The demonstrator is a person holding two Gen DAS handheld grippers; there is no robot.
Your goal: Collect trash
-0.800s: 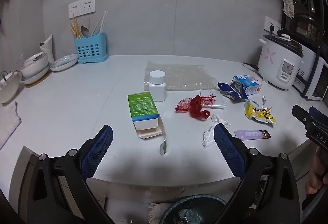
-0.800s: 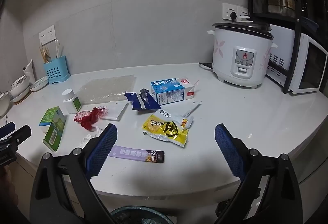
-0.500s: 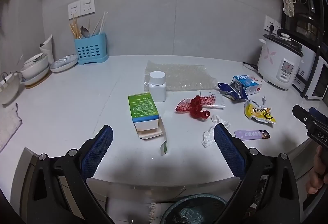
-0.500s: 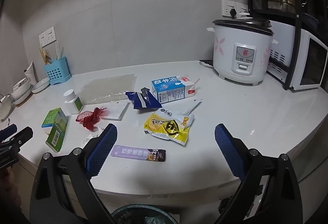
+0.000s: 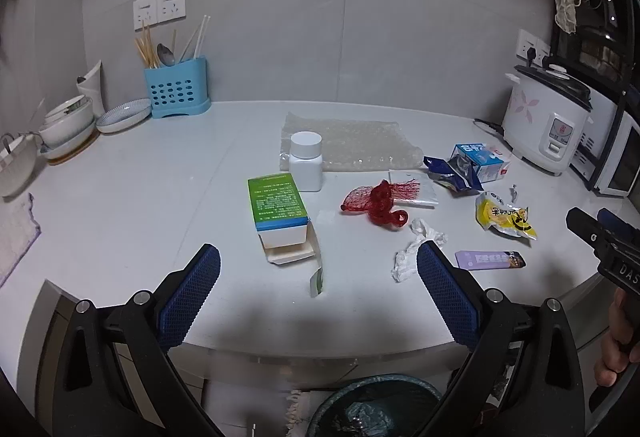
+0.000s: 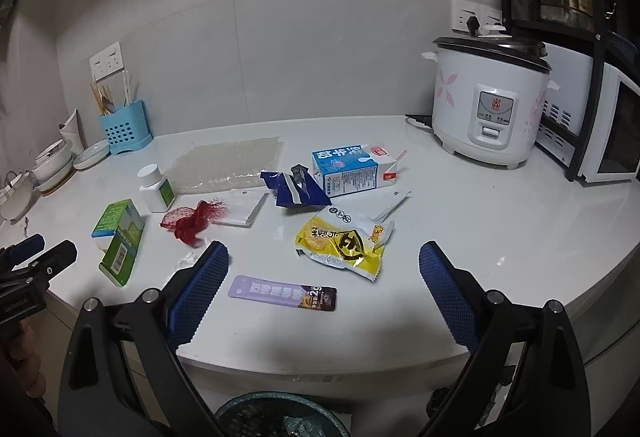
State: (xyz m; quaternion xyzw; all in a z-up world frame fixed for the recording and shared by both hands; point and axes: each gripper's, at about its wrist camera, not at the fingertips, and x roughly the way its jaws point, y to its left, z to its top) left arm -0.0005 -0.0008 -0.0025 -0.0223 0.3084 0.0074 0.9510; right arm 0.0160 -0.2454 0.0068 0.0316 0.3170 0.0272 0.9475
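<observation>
both grippers hang just off the front edge of the white surface (image 5: 132, 197), tilted down a bit. the left gripper (image 5: 318, 285) has its jaws spread wide with nothing between them, and the right gripper (image 6: 323, 285) is the same, jaws wide apart and empty.

the trash is all lying on the surface, none of it picked up. in the left view there's a green and white box (image 5: 279, 212) lying on its side with its flap open, right in front of the left gripper. just behind it stands a white bottle (image 5: 306, 161), and behind that lies a sheet of bubble wrap (image 5: 352, 143). to the right of the box is a red mesh net (image 5: 376, 203), and nearer the edge a crumpled tissue (image 5: 416, 249).

in the right view a purple wrapper (image 6: 282, 293) lies flat close to the front edge, between the right gripper's fingers as seen from the camera. a yellow snack bag (image 6: 342, 243) sits just behind it, then a torn blue wrapper (image 6: 294, 191) touching a blue milk carton (image 6: 352, 171) lying on its side.

a rice cooker (image 6: 490, 99) stands at the back right, a blue utensil holder (image 5: 176, 87) at the back left. a bin (image 5: 376, 411) with a dark liner is on the floor under the edge.
</observation>
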